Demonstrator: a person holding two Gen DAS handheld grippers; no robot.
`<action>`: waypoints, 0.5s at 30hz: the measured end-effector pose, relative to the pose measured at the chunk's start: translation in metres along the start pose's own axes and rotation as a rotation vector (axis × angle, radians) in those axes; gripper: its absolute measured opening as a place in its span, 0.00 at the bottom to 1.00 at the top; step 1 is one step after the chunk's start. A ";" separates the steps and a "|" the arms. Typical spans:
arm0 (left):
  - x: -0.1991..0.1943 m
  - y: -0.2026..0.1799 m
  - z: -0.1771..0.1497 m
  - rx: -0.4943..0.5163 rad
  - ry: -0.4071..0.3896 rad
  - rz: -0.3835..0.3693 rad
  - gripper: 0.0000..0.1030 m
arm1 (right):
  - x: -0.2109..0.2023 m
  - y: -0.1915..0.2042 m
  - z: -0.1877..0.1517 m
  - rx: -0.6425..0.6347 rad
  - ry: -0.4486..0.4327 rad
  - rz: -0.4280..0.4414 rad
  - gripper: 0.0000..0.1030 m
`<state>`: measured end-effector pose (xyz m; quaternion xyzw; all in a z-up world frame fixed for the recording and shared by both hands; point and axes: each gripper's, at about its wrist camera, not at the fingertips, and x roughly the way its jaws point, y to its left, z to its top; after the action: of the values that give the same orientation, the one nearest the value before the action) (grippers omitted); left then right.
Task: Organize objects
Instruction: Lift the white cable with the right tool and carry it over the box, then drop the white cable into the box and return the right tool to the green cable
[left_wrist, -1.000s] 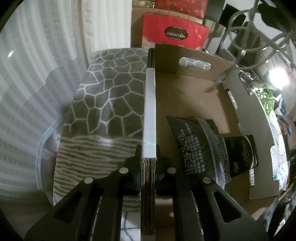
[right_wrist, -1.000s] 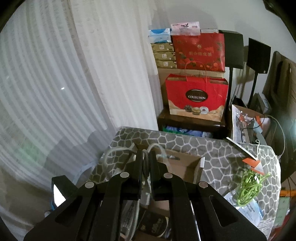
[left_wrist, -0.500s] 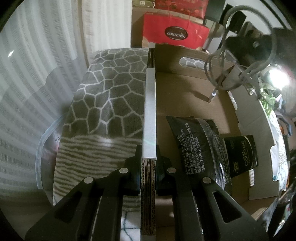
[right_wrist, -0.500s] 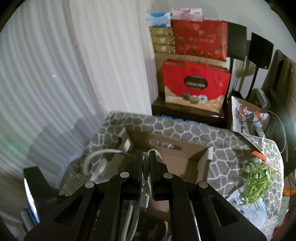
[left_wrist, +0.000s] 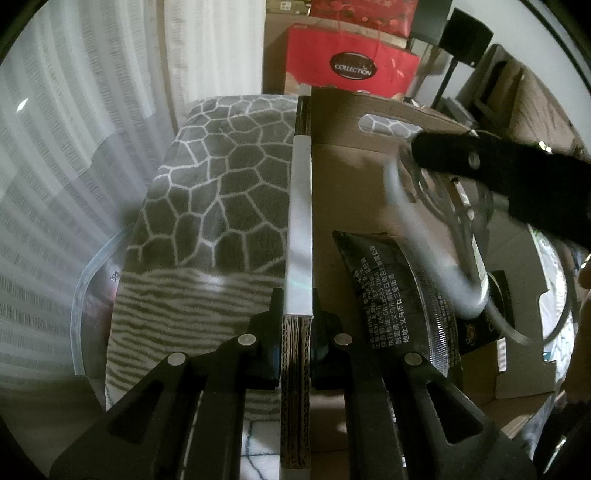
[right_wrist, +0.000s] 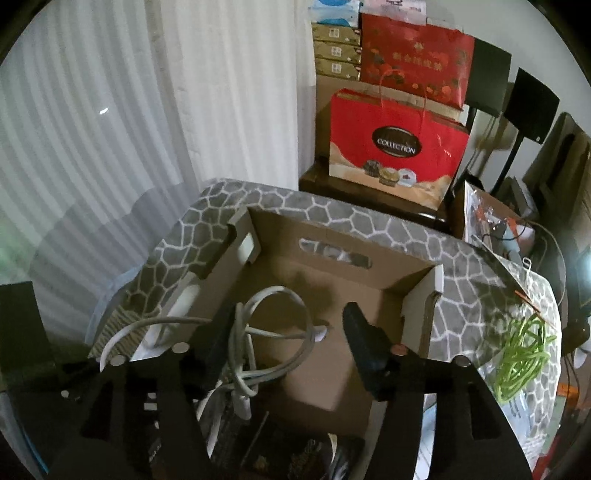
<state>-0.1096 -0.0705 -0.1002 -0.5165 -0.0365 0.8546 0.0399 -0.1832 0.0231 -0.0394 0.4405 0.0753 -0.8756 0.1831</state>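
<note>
My left gripper (left_wrist: 297, 314) is shut on the left wall (left_wrist: 300, 206) of an open cardboard box (right_wrist: 332, 258). My right gripper (right_wrist: 291, 332) is open above the box; its black finger (left_wrist: 480, 158) shows over the box in the left wrist view. A coil of white and clear cables (right_wrist: 258, 350) hangs loose beside the right gripper's left finger and drops into the box; it shows blurred in the left wrist view (left_wrist: 436, 251). A black plastic pouch (left_wrist: 391, 291) and a dark coffee packet (left_wrist: 495, 317) lie in the box.
The box sits on a grey patterned cloth (left_wrist: 221, 192). Green cord (right_wrist: 521, 354) lies on the cloth right of the box. Red gift bags (right_wrist: 395, 147) and stacked boxes stand behind. White curtains (right_wrist: 129, 129) hang on the left.
My right gripper came down over the box and opened, letting go of the cable coil, which now falls into the box. My left gripper kept its hold on the wall.
</note>
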 end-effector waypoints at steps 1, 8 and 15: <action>0.000 -0.001 0.000 0.001 0.000 0.000 0.10 | 0.002 -0.001 -0.002 -0.008 0.017 -0.005 0.70; 0.000 0.000 0.000 0.001 -0.001 0.000 0.10 | 0.003 -0.011 -0.012 0.016 0.073 0.019 0.78; -0.001 0.001 -0.001 -0.003 -0.001 -0.002 0.10 | -0.021 -0.028 -0.030 0.043 0.091 0.085 0.78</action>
<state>-0.1078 -0.0717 -0.0998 -0.5161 -0.0382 0.8547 0.0402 -0.1605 0.0632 -0.0411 0.4865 0.0459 -0.8476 0.2067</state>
